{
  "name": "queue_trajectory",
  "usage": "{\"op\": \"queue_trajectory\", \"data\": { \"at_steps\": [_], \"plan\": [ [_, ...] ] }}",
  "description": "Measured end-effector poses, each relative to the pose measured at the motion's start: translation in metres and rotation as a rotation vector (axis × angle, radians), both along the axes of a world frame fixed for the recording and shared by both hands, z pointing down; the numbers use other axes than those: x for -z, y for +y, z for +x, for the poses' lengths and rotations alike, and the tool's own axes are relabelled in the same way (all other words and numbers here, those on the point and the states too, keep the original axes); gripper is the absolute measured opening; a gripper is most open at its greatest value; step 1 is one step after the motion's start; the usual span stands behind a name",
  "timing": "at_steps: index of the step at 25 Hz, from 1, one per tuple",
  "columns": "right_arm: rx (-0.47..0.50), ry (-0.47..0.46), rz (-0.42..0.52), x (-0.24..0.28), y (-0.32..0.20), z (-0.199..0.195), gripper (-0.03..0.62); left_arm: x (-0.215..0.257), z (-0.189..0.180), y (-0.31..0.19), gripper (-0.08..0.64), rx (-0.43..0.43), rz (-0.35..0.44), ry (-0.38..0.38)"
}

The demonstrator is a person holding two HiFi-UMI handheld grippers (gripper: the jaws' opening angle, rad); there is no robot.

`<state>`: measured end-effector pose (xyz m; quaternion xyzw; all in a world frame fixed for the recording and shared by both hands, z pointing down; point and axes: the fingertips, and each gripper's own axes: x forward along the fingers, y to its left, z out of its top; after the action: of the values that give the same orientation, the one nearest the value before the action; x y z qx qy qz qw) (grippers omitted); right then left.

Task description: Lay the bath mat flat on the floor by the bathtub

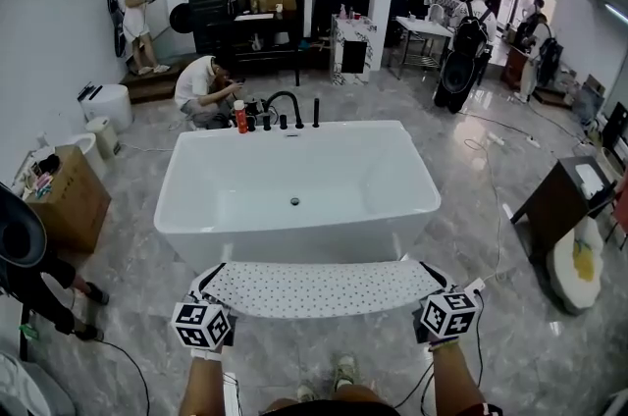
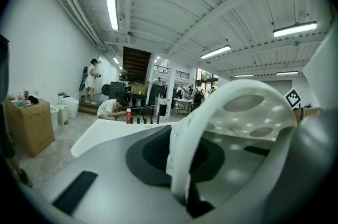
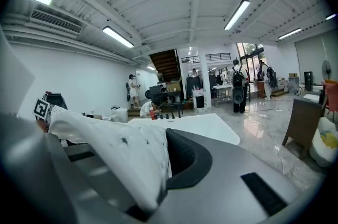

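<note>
A white bath mat (image 1: 319, 288) with dark dots hangs stretched in the air between my two grippers, just in front of the white bathtub (image 1: 196, 208). My left gripper (image 1: 208, 283) is shut on the mat's left end and my right gripper (image 1: 438, 281) on its right end. In the left gripper view the mat (image 2: 237, 106) curls up out of the closed left gripper (image 2: 182, 186). The right gripper view shows the mat (image 3: 116, 154) draped from the pinched right gripper (image 3: 153, 191). The mat is above the grey marble floor (image 1: 530, 345), not touching it.
A black faucet (image 1: 285, 105) and a red bottle (image 1: 239, 116) stand at the tub's far rim. A person (image 1: 204, 90) crouches behind it. A cardboard box (image 1: 69, 198) and another person (image 1: 29, 277) are at the left, a dark cabinet (image 1: 559, 198) at the right. Cables cross the floor.
</note>
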<state>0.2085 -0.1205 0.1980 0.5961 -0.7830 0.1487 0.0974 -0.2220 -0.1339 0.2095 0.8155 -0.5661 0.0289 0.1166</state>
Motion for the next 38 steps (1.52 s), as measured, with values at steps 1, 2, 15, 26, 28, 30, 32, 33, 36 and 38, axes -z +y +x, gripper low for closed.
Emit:
{"op": "queue_trajectory", "data": {
  "at_steps": [1,2,15,26,28,30,32,33,36,38],
  "plan": [
    [0.002,0.0,-0.003,-0.004,-0.006,0.003,0.029,-0.003,0.003,-0.006,0.026,0.0,-0.002,-0.005],
    [0.005,-0.001,-0.006,-0.006,-0.013,0.005,0.029,-0.005,0.005,-0.012,0.026,0.001,-0.004,-0.008],
    [0.066,-0.026,-0.014,-0.036,-0.132,0.032,0.029,-0.027,0.032,-0.108,0.025,0.064,-0.015,-0.02],
    [0.086,-0.036,-0.018,-0.053,-0.199,0.029,0.029,-0.045,0.03,-0.159,0.025,0.103,-0.02,-0.023],
    [0.087,-0.036,-0.011,-0.055,-0.201,0.027,0.029,-0.05,0.028,-0.161,0.025,0.094,-0.018,-0.028],
    [0.087,-0.033,-0.009,-0.061,-0.2,0.027,0.029,-0.057,0.028,-0.163,0.025,0.081,-0.016,-0.038],
    [0.083,-0.027,-0.013,-0.07,-0.198,0.027,0.029,-0.065,0.028,-0.163,0.025,0.071,-0.015,-0.047],
    [0.078,-0.024,-0.016,-0.075,-0.196,0.026,0.029,-0.069,0.028,-0.162,0.025,0.067,-0.016,-0.053],
    [0.061,-0.022,-0.019,-0.09,-0.192,0.021,0.029,-0.078,0.022,-0.161,0.025,0.059,-0.02,-0.065],
    [0.055,-0.017,-0.02,-0.1,-0.188,0.016,0.029,-0.085,0.017,-0.16,0.025,0.057,-0.023,-0.063]
  ]
}}
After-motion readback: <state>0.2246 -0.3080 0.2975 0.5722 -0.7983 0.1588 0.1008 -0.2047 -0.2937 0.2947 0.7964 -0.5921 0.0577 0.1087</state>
